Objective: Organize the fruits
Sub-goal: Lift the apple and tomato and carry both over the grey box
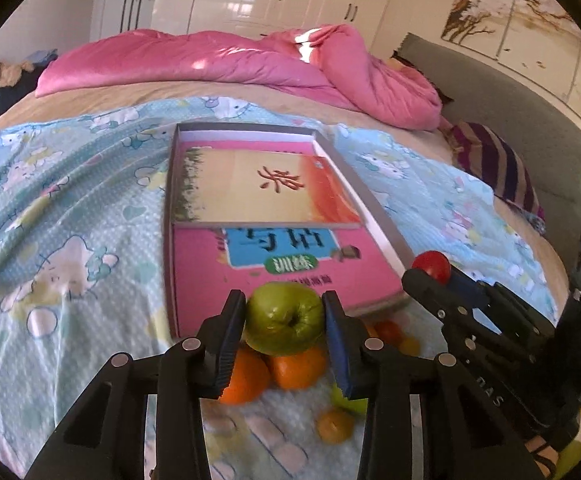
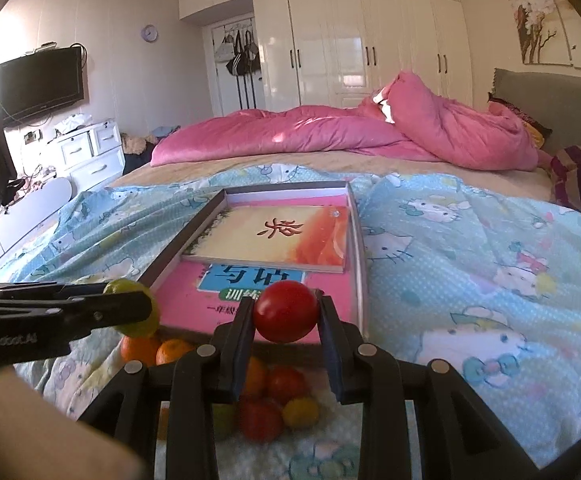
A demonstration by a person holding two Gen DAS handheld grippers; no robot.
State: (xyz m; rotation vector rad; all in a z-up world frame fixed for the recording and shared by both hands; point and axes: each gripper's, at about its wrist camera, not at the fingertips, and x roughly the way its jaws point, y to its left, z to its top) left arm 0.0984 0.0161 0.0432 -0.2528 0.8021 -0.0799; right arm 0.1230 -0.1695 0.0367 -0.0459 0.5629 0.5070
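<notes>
My left gripper (image 1: 284, 320) is shut on a green apple (image 1: 284, 318) and holds it above a pile of oranges (image 1: 296, 368) at the near edge of a flat box tray (image 1: 374, 204). My right gripper (image 2: 284, 314) is shut on a red tomato (image 2: 285, 311) above more fruit: oranges (image 2: 170, 350), red tomatoes (image 2: 286, 384) and a yellow one (image 2: 300, 412). The tray (image 2: 358, 248) holds two books. The right gripper with the tomato (image 1: 430, 266) shows at the right of the left wrist view; the left gripper with the apple (image 2: 138, 312) shows at the left of the right wrist view.
The fruit and tray lie on a light blue cartoon-print sheet (image 1: 70, 208) on a bed. A pink duvet (image 1: 218, 60) is heaped at the far side, a striped pillow (image 1: 498, 168) and grey headboard (image 1: 530, 128) to the right. White drawers (image 2: 86, 148) and a TV (image 2: 40, 80) stand left.
</notes>
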